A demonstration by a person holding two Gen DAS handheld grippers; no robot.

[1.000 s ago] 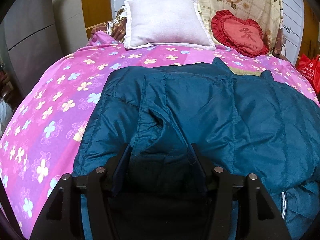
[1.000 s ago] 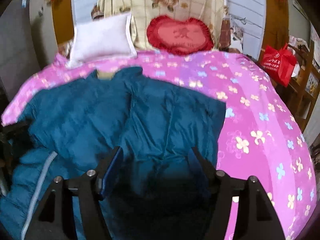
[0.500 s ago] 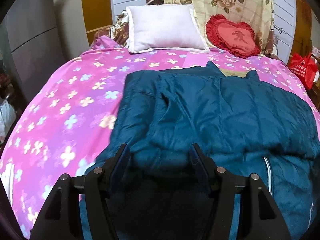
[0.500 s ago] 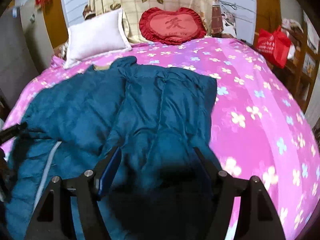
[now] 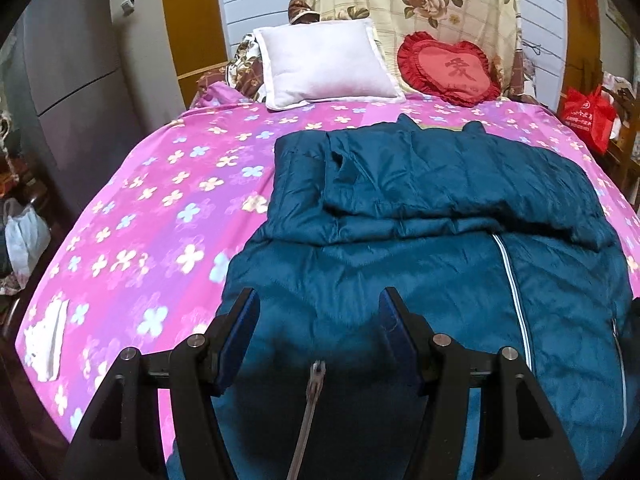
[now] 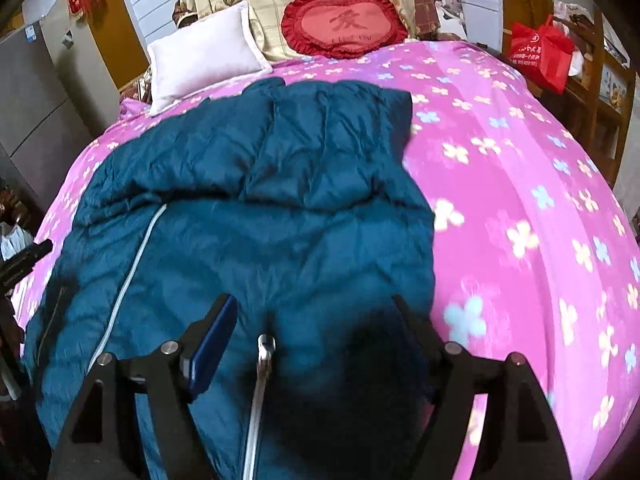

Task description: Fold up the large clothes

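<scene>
A large dark teal padded jacket point(image 5: 420, 208) lies spread on the pink flowered bedspread point(image 5: 152, 216), collar toward the pillows. Its upper part is folded over itself, and a pale zipper line point(image 5: 510, 276) runs down the lower part. My left gripper point(image 5: 318, 300) hovers over the near hem with its jaws wide apart. A zipper pull point(image 5: 317, 372) shows between them, and the pads press on nothing. In the right wrist view the same jacket point(image 6: 260, 184) fills the left half. My right gripper point(image 6: 314, 302) is over its near edge with jaws opening. Fabric and a zipper pull point(image 6: 265, 346) lie loose between them.
A white pillow point(image 5: 324, 64) and a red heart cushion point(image 5: 452, 68) rest at the head of the bed. A red bag point(image 6: 540, 54) hangs by wooden shelves on the right. A grey cabinet point(image 5: 68, 72) stands left. A small white cloth point(image 5: 46, 340) lies on the bed's near left corner.
Both grippers have drawn back toward the foot of the bed, bringing the jacket's lower part and zipper into view. The fabric bunched between the left jaws is gone. The right jaws have spread wider.
</scene>
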